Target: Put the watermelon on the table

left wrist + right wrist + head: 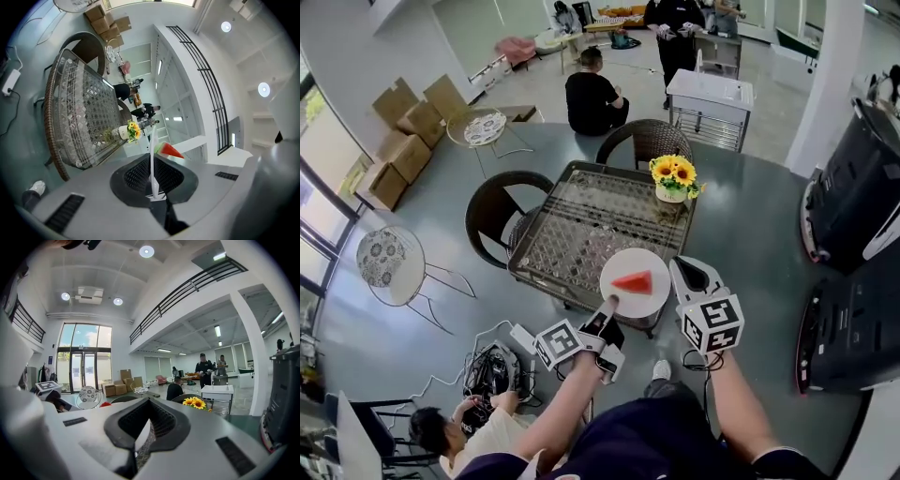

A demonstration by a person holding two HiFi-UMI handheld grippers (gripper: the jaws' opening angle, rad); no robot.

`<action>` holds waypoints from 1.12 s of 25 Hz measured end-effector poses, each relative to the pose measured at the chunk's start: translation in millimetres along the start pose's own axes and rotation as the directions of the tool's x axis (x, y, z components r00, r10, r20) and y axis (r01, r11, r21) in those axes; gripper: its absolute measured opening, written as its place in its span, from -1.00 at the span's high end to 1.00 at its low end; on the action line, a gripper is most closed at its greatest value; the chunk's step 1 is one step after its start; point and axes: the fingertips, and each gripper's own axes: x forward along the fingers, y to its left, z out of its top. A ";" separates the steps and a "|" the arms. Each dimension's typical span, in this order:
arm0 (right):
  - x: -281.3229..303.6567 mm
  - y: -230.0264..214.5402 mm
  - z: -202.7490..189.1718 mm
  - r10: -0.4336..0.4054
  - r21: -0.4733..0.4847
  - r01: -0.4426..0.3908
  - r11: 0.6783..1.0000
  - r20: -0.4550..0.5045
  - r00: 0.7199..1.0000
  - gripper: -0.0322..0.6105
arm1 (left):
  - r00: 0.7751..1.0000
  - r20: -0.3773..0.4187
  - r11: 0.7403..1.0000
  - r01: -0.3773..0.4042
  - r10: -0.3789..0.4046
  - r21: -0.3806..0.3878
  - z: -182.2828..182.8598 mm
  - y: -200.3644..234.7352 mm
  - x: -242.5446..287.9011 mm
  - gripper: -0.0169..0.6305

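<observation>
A red wedge of watermelon lies on a round white plate that hovers over the near right corner of the glass-topped wicker table. My left gripper is shut on the plate's near rim. In the left gripper view the plate shows edge-on between the pads, with the watermelon beyond them. My right gripper sits just right of the plate, jaws together and holding nothing. In the right gripper view only a thin slit shows between the jaws, and the watermelon peeks out at the left.
A vase of sunflowers stands on the table's far right corner. Wicker chairs flank the table. A person sits on the floor at lower left beside cables and a power strip. Black machines stand at the right.
</observation>
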 end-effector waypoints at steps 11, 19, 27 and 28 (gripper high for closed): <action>48.9 -44.4 4.9 0.059 0.016 -0.059 0.998 -0.008 0.998 0.89 | 0.998 0.048 1.000 -0.028 0.028 -0.007 19.8 4.0 47.6 0.91; 75.7 -56.5 3.9 0.066 0.011 -0.066 0.998 -0.037 0.997 0.89 | 0.999 0.040 1.000 -0.024 0.025 -0.008 40.1 10.8 73.6 0.91; 95.9 -71.1 -5.1 -0.004 0.005 0.005 1.000 -0.077 0.997 0.89 | 0.998 -0.056 1.000 -0.014 0.013 -0.025 55.0 30.6 112.9 0.91; 98.0 -72.0 -5.6 -0.016 0.005 0.017 1.000 -0.082 0.996 0.89 | 0.997 -0.072 1.000 -0.012 0.010 -0.026 57.0 32.2 117.1 0.91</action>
